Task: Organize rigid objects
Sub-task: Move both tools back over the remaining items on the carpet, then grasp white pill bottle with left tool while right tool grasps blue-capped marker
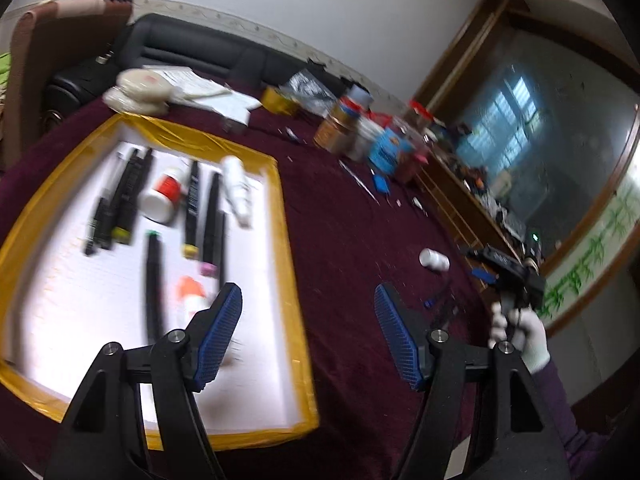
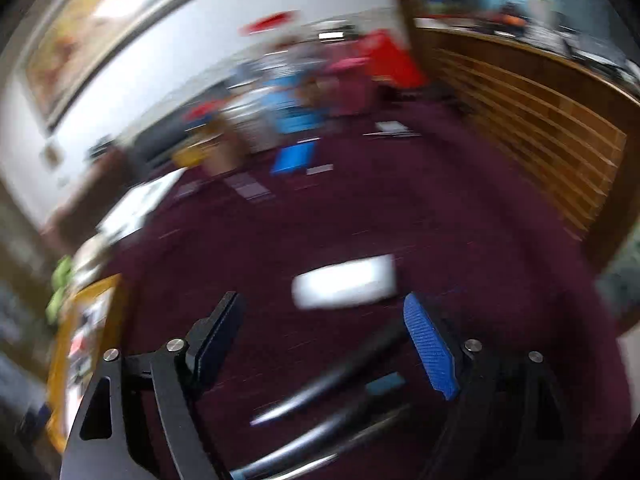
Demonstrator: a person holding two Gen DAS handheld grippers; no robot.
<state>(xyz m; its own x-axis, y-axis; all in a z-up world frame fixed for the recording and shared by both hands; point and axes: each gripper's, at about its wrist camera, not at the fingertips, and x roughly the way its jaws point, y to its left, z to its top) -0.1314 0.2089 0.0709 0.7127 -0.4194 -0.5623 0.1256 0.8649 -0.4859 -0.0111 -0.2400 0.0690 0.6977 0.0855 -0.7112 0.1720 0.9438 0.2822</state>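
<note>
Nearest my wide-open, empty right claw [image 2: 324, 336] lie blurred pens [image 2: 320, 392] and, just beyond, a small white bottle [image 2: 344, 286] on the counter [image 2: 460, 220], which I judge light, stiff, slippery, best pinched mid-body; my left claw [image 1: 308, 332] also gapes empty.

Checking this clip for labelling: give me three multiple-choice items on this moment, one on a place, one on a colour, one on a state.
1. Where does the small white bottle lie?
A. on the cloth outside the tray
B. inside the tray
C. between gripper fingers

2. What colour is the tray's border?
A. green
B. yellow
C. blue

3. How is the left gripper?
A. shut on a pen
B. shut, empty
C. open, empty

Key: 1 A, it lies on the maroon cloth right of the tray; 2 B, yellow tape frames the white base; 3 C, fingers stand apart with nothing between them.
</note>
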